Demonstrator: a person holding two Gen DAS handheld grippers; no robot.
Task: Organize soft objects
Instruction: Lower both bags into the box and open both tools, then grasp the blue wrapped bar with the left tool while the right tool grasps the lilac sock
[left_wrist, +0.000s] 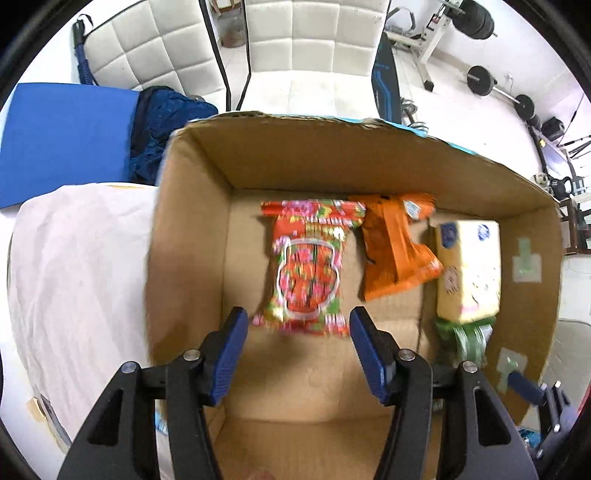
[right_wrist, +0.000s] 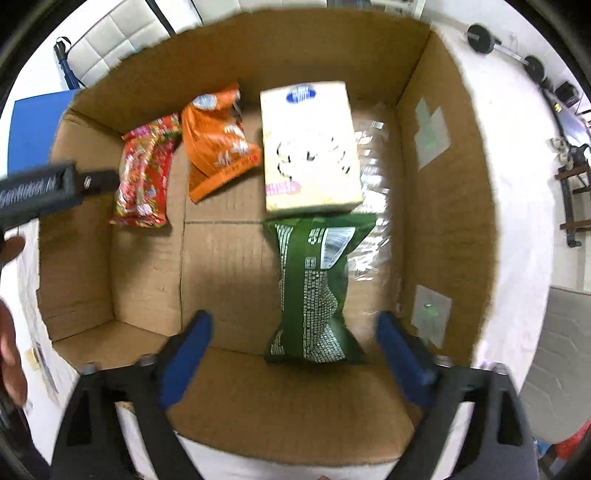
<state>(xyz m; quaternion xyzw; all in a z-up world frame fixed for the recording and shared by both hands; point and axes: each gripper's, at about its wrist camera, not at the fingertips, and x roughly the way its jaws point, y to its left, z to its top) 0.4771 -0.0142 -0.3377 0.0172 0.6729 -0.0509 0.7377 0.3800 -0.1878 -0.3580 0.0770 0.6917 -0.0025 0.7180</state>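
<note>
Left wrist: left hand-held gripper (left_wrist: 298, 341) wide open, empty, over corrugated box (left_wrist: 192, 221). Crinkly red floral pack (left_wrist: 308, 266) lies on the floor of it, orange pouch (left_wrist: 391, 251) beside, boxy cream pack (left_wrist: 469, 269) right. White cloth (left_wrist: 74, 266) on surface; quilted chairs (left_wrist: 314, 40) and barbells (left_wrist: 495, 86) behind.

Right wrist: right hand-held gripper (right_wrist: 293, 356) wide open, empty, above glossy green pouch (right_wrist: 314, 288), which touches cream pack's near edge. Clear film (right_wrist: 373, 206) along box's right wall.

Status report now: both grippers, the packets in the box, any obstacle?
Left gripper open, empty, over red packet. Right gripper open, empty, over green packet. Four packs inside cardboard box. No obstacle seen.
</note>
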